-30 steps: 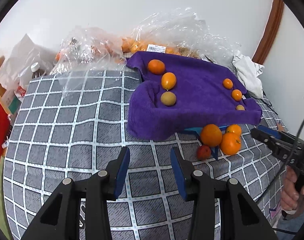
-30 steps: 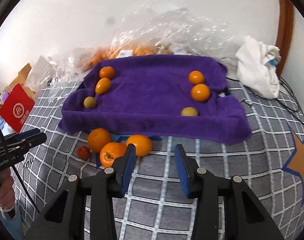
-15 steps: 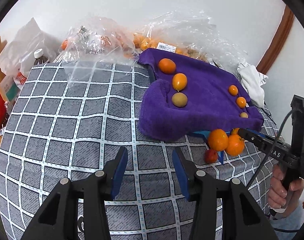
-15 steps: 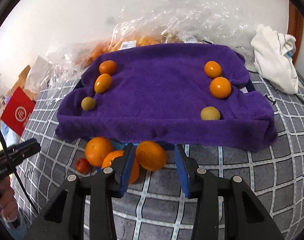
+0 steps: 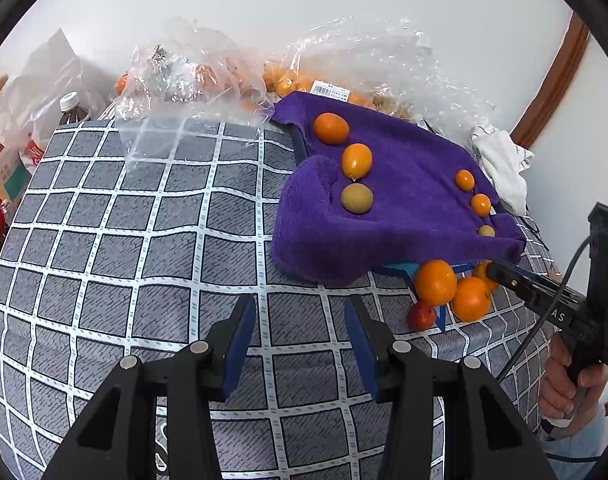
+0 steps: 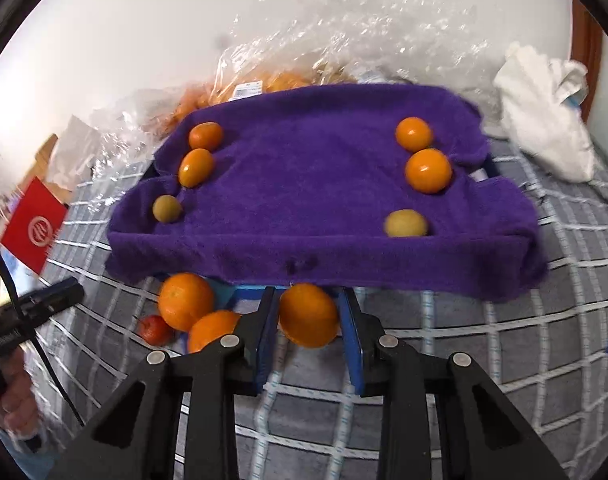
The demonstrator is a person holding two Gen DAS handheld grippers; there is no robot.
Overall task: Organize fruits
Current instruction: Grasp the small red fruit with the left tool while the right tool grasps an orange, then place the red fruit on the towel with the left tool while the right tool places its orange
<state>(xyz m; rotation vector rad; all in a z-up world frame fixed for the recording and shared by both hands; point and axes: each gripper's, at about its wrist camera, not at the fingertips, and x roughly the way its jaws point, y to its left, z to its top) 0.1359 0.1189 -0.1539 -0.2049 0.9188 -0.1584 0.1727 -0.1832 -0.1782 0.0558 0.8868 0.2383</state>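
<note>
Right gripper [image 6: 308, 334] now astride orange [image 6: 308, 315]

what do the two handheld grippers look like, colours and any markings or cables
Both the left gripper and the right gripper have black angular frames with silver bolts and flat blue pads on the fingers. Seen from the left wrist, the right gripper has a black pistol-style handle, a thin black cable and white lettering, in a bare hand.

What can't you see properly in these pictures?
- Fruit in the plastic bags, left wrist view: crinkled wrap blurs it; no counting.
- What lies under the purple towel, both views: covered.
- Whether the right gripper touches the orange between its fingers: too blurred.
- Bag label: too small to read.
</note>
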